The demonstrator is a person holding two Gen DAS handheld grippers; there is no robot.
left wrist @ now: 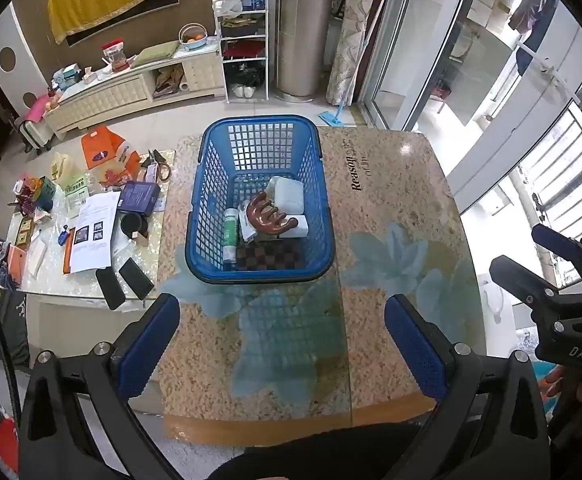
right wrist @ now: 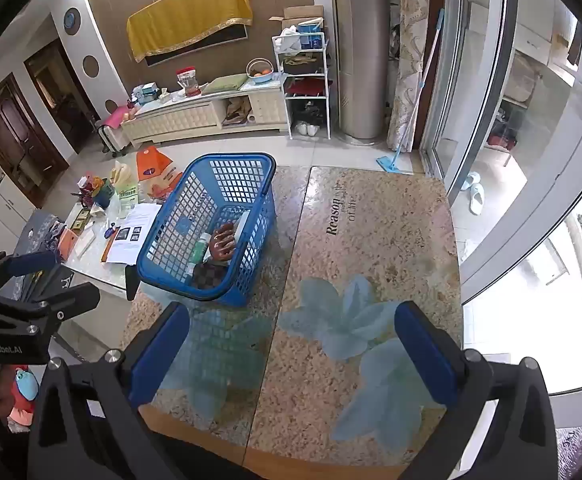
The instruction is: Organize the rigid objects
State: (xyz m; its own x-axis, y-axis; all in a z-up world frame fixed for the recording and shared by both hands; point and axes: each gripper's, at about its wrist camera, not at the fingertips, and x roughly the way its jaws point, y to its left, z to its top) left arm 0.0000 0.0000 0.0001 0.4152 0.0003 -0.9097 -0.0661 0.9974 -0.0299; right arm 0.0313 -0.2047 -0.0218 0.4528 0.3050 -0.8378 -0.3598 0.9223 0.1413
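Note:
A blue plastic basket [left wrist: 211,184] stands on the speckled table [left wrist: 391,216]; it also shows in the right wrist view [right wrist: 163,240]. Inside lie a brown claw-shaped piece [left wrist: 271,218], a white box [left wrist: 289,196], a green-and-white tube [left wrist: 230,234] and a brown checkered wallet [left wrist: 269,256]. My left gripper [left wrist: 283,340] is open and empty, hovering over the table just in front of the basket. My right gripper [right wrist: 291,352] is open and empty, over the table to the right of the basket [right wrist: 163,240]. Each gripper shows at the edge of the other's view.
A lower side table [left wrist: 51,280] at the left is cluttered with papers, phones, a mug and boxes. Behind stand a white cabinet [left wrist: 131,92], a shelf rack [left wrist: 245,48] and a tall cylinder [left wrist: 301,28]. Glass doors [left wrist: 451,60] are at the right.

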